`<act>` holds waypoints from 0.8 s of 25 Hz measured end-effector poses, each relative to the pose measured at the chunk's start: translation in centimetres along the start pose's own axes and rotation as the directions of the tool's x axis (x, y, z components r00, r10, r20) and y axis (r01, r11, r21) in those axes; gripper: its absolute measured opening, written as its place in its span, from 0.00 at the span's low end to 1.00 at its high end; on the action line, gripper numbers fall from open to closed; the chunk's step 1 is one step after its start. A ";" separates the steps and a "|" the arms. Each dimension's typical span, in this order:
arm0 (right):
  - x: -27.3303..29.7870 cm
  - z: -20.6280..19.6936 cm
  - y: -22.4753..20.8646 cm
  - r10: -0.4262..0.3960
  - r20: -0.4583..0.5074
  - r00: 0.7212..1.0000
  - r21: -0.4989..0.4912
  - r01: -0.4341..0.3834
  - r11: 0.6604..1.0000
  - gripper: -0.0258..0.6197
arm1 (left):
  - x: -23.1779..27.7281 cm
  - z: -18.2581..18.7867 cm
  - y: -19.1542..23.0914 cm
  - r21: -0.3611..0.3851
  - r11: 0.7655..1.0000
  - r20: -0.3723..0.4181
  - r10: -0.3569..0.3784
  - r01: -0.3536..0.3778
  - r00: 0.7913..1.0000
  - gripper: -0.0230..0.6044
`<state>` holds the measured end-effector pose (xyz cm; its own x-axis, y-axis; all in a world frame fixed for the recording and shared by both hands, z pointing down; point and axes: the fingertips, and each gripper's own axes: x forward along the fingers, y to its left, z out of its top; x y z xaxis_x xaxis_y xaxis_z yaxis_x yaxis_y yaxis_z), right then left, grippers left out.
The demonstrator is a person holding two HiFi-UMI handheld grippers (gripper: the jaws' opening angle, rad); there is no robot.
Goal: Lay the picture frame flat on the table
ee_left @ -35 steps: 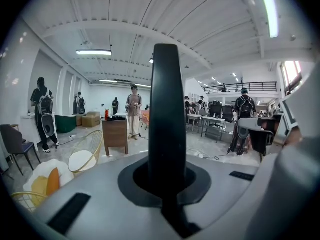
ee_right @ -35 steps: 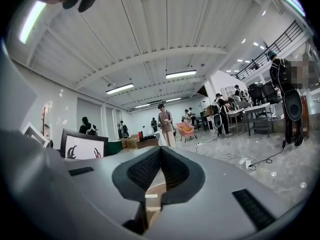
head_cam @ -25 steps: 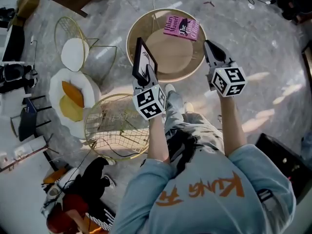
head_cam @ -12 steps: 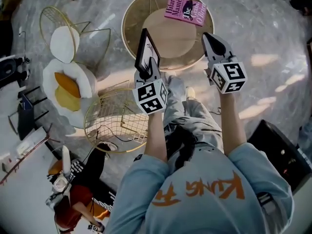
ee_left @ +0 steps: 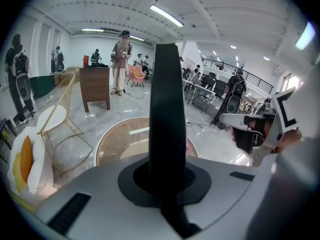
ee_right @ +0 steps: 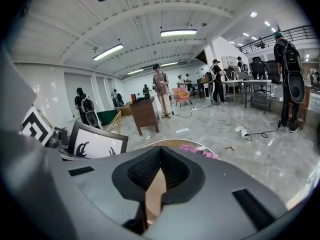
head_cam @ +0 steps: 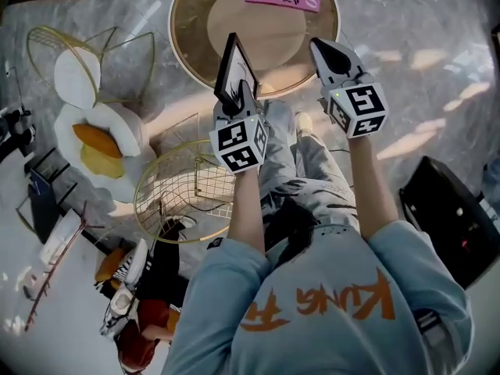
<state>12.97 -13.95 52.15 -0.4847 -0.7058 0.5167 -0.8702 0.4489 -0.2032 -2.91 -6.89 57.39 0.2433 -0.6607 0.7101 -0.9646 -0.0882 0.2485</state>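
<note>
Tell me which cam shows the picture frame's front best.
Right gripper view: the picture frame faces the camera, black-on-white artwork visible. Head view gives it obliquely, upright in the left gripper. Left gripper view shows only its dark edge between the shut jaws.

The left forearm [head_cam: 248, 209] and right forearm [head_cam: 367, 182] reach forward side by side. The left gripper [head_cam: 234, 101] has its jaws clamped on the upright picture frame [head_cam: 233, 65]. The right gripper [head_cam: 320, 49] has its jaws closed together, empty.
</note>
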 end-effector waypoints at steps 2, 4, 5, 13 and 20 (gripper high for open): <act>0.5 -0.9 -0.2 -0.006 -0.020 1.000 -0.001 0.006 1.000 0.04 | 1.1 -0.5 0.2 0.000 1.000 -0.017 -0.013 0.013 1.000 0.08; 1.4 -1.8 -0.4 -0.009 -0.037 0.999 0.000 0.009 1.000 0.04 | 2.4 -0.7 0.7 -0.004 1.000 -0.025 -0.026 0.026 0.999 0.08; 2.0 -2.2 -0.6 -0.009 -0.046 0.999 0.000 0.009 1.000 0.04 | 3.2 -0.8 0.8 -0.010 0.999 -0.027 -0.035 0.034 0.999 0.08; 4.0 -6.4 0.0 0.011 -0.141 0.990 0.014 -0.010 1.000 0.04 | 7.3 -3.5 2.3 -0.083 0.992 -0.083 -0.098 0.091 0.992 0.08; 5.0 -8.1 1.6 0.008 -0.178 0.984 0.025 -0.004 1.000 0.04 | 10.1 -6.0 2.0 -0.143 0.964 -0.140 -0.244 0.224 0.960 0.08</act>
<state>9.90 -12.36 61.15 -0.4684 -0.5932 0.6547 -0.8702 0.4378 -0.2259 -1.76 -9.26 69.02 0.4829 -0.5085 0.7129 -0.8609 -0.1266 0.4928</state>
